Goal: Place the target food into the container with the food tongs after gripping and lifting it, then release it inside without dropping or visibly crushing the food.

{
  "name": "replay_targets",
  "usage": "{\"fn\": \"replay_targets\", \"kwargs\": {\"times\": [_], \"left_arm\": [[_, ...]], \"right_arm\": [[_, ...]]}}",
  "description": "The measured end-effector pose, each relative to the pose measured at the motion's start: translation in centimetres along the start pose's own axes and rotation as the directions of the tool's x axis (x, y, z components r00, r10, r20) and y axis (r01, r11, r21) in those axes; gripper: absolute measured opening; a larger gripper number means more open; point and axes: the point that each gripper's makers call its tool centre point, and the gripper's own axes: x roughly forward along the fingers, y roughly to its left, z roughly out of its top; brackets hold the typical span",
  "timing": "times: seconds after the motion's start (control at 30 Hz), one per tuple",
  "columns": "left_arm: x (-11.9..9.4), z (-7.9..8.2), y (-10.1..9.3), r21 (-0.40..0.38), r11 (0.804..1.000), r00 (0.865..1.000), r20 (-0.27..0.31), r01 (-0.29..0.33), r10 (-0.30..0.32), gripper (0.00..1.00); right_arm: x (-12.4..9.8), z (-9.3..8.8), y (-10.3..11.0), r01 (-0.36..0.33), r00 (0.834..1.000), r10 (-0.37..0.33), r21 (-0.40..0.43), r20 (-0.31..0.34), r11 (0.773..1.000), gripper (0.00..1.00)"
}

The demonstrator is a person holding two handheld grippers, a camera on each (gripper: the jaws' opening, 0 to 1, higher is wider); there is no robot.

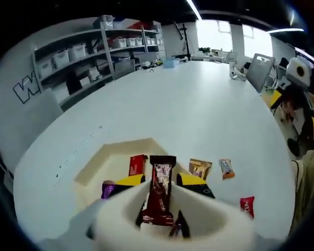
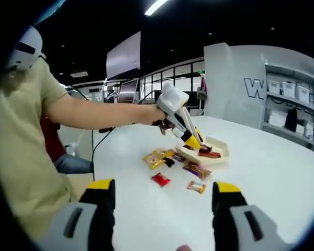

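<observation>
Here we see the left tongs (image 1: 159, 201) closed on a dark red snack bar (image 1: 160, 189), held above the cream tray (image 1: 102, 163) that sits just beyond their yellow tips on the white tabletop (image 1: 199, 110). A red packet (image 1: 137, 164) lies in the tray beside the tips. Right of them, a gold packet (image 1: 200, 168) and a small red packet (image 1: 247, 205) lie on the tabletop. Our right tongs (image 2: 162, 201) stand wide open, well back from the scattered snacks (image 2: 162, 158).

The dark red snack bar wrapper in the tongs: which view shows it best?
The left gripper view: the dark red snack bar wrapper sits close between the left hand-held gripper tongs, over the cream tray. The right gripper view shows it small and distant.
</observation>
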Motion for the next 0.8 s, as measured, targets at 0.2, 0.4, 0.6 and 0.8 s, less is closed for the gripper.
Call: {"fn": "replay_targets", "kwargs": {"times": [0.2,0.4,0.6,0.8], "left_arm": [[0.6,-0.5,0.2,-0.004,1.0,1.0,-0.015,0.001,-0.001,0.23],[0.9,-0.7,0.5,-0.007,1.0,1.0,-0.024,-0.004,0.004,0.23],[1.1,-1.2,0.6,0.009,1.0,0.999,-0.049,-0.011,0.011,0.25],[0.7,-0.9,0.5,0.006,1.0,0.999,-0.035,-0.009,0.009,0.25]], "right_arm": [[-0.1,-0.1,0.0,0.001,1.0,-0.001,0.002,-0.004,1.0,0.74],[-0.1,-0.1,0.0,0.002,1.0,-0.002,-0.001,-0.005,1.0,0.74],[-0.1,-0.2,-0.1,0.004,1.0,-0.004,-0.003,-0.007,1.0,0.74],[0.0,-0.3,0.0,0.002,1.0,-0.002,0.0,-0.007,1.0,0.74]]}}
